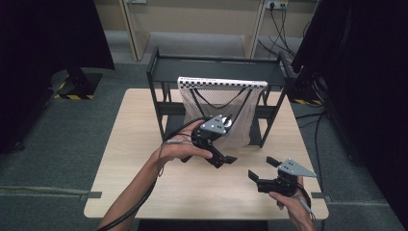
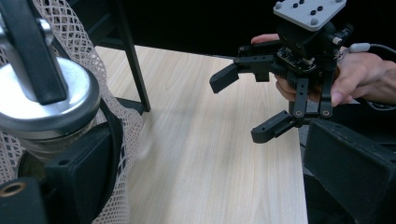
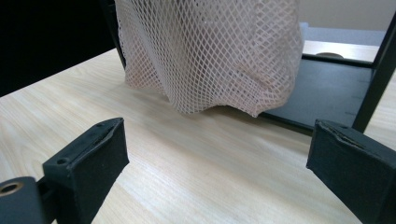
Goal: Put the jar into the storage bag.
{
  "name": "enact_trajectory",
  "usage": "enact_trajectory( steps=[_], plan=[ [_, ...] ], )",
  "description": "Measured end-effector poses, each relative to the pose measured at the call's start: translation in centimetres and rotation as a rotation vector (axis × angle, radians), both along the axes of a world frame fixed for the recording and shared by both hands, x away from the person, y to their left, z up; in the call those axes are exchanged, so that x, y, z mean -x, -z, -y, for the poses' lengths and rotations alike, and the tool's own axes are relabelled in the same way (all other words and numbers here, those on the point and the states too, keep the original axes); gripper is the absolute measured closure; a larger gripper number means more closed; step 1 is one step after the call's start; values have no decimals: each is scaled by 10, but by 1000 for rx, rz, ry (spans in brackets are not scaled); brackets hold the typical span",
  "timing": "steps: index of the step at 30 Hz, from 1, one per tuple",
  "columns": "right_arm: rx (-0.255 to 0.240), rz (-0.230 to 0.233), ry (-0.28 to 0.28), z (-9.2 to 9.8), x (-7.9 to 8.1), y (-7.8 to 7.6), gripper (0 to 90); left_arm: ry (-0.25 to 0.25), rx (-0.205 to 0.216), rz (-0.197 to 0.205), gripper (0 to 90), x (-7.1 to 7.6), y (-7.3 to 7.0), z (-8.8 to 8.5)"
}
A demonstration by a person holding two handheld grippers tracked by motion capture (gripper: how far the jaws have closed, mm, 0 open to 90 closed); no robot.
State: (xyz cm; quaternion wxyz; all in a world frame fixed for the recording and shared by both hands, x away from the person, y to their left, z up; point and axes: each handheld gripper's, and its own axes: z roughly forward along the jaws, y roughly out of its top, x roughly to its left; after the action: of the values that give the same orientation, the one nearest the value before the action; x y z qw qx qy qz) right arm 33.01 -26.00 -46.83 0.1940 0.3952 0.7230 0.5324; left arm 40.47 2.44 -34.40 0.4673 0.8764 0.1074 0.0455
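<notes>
A whitish mesh bag [image 1: 240, 126] hangs from the black rack [image 1: 216, 67] and drapes onto the table. My left gripper [image 1: 223, 161] is at the bag's lower left, open, with bare tabletop between its jaws [image 2: 215, 177]. In the left gripper view a glass jar with a silver lid [image 2: 46, 105] sits against the mesh [image 2: 116, 196], just outside the left jaw; a black bar crosses its lid. My right gripper [image 1: 261, 167] hovers open near the table's front right, also seen from the left gripper view [image 2: 240, 107]. In its own view [image 3: 224, 163] it faces the bag [image 3: 210, 56].
The light wooden table [image 1: 192, 187] has free room at the front and left. The rack's low shelf [image 3: 327, 84] and its legs [image 2: 133, 70] stand behind the bag. Black curtains and cables flank the table.
</notes>
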Motion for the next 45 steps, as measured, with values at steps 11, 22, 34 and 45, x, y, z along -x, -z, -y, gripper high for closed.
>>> enact_trajectory(
  steps=[11,22,34,45],
  plan=[
    [-3,-25,14,6,8,11,50,-1,0,-3,55,0,-1,0],
    [-6,-31,22,11,15,14,50,0,2,-4,56,0,-1,0],
    [-18,-33,30,13,22,18,50,-1,5,-4,56,1,-1,0],
    [-24,-39,43,16,29,23,50,0,4,-5,56,1,-1,0]
  ],
)
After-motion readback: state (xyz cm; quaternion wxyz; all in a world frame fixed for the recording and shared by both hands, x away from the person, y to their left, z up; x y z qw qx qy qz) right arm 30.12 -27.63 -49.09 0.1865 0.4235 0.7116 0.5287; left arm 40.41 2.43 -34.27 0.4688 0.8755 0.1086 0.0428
